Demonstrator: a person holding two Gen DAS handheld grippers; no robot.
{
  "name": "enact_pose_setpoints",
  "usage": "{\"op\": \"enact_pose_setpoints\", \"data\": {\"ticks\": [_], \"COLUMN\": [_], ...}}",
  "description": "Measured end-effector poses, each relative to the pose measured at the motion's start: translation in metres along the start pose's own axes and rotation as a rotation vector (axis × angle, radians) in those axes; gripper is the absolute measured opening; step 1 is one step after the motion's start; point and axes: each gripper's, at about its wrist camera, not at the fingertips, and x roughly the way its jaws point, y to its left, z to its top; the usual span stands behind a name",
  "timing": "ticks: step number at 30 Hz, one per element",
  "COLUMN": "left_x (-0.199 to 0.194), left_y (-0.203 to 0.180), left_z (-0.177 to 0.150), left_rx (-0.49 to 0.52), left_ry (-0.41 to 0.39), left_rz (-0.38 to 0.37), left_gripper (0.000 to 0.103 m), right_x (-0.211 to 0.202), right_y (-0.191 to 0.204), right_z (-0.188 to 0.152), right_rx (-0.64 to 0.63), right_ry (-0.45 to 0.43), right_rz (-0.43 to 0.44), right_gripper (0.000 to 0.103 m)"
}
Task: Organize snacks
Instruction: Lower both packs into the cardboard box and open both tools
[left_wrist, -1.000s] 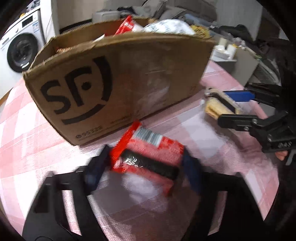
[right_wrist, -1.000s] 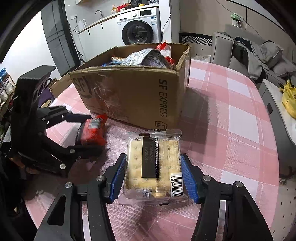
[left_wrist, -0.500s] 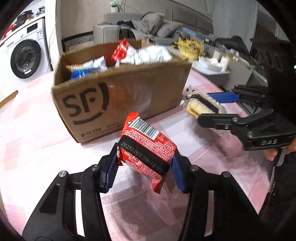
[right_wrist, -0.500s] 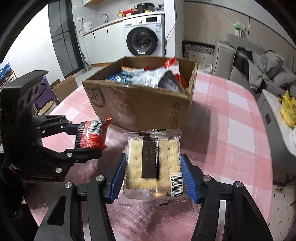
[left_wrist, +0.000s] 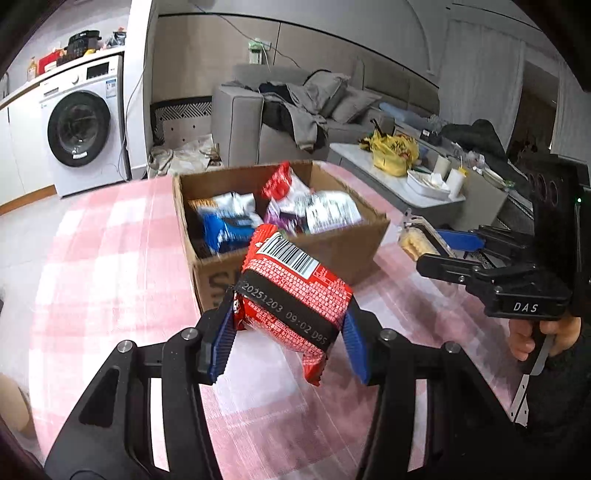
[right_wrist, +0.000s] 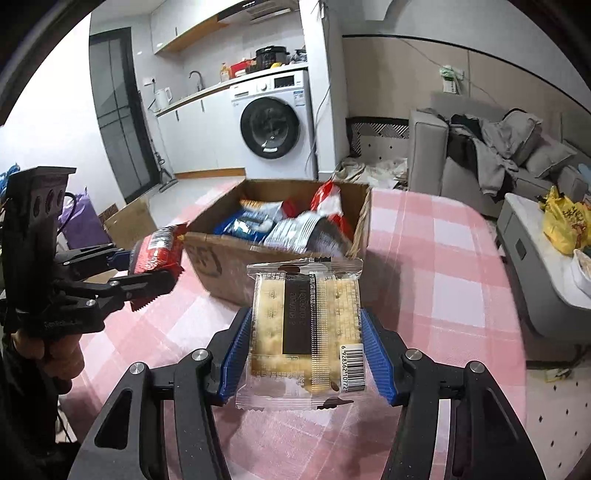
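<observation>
My left gripper (left_wrist: 290, 341) is shut on a red snack packet (left_wrist: 293, 295) with a barcode, held in the air in front of the cardboard box (left_wrist: 332, 251). In the right wrist view the same red snack packet (right_wrist: 157, 251) sits in the left gripper (right_wrist: 155, 267) left of the cardboard box (right_wrist: 221, 266). My right gripper (right_wrist: 306, 360) is shut on a clear cracker packet (right_wrist: 306, 328), also lifted above the table. The right gripper (left_wrist: 439, 245) with the cracker packet (left_wrist: 415, 242) shows right of the box. Several snack bags (left_wrist: 280, 214) fill the box.
The pink checked tablecloth (right_wrist: 443, 266) covers the table under both grippers. A washing machine (right_wrist: 273, 122) stands behind, a grey sofa (right_wrist: 491, 158) to the right. A low white table (left_wrist: 424, 192) holds a yellow bag and cups. A hand (right_wrist: 55, 354) grips the left tool.
Both grippers have risen with their packets, so the box's open top and its contents now show. The left jaws closed on the red packet and lifted it off the table.
</observation>
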Motion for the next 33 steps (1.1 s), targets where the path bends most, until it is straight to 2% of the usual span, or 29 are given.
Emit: {"op": "enact_pose_setpoints", "data": {"ticks": [8,16,33], "left_x": [-0.008,0.003,0.062], "left_y": [0.01,0.022,0.035], "left_z": [0.025,0.052,0.082], "left_rx": [-0.002,-0.002,-0.005], "left_ry": [-0.017,-0.029,-0.014], "left_rz": [-0.012,-0.014,0.023], "left_gripper": [0.048,0.049,0.049], "right_x": [-0.01,0.001,0.05], "right_y": [-0.004,-0.001,-0.006], "right_z": [0.028,0.053,0.086], "right_rx": [0.029,0.03,0.059], "right_ry": [-0.033,-0.036,-0.04], "right_rz": [-0.022,-0.022,-0.007], "right_gripper": [0.059,0.059,0.059]}}
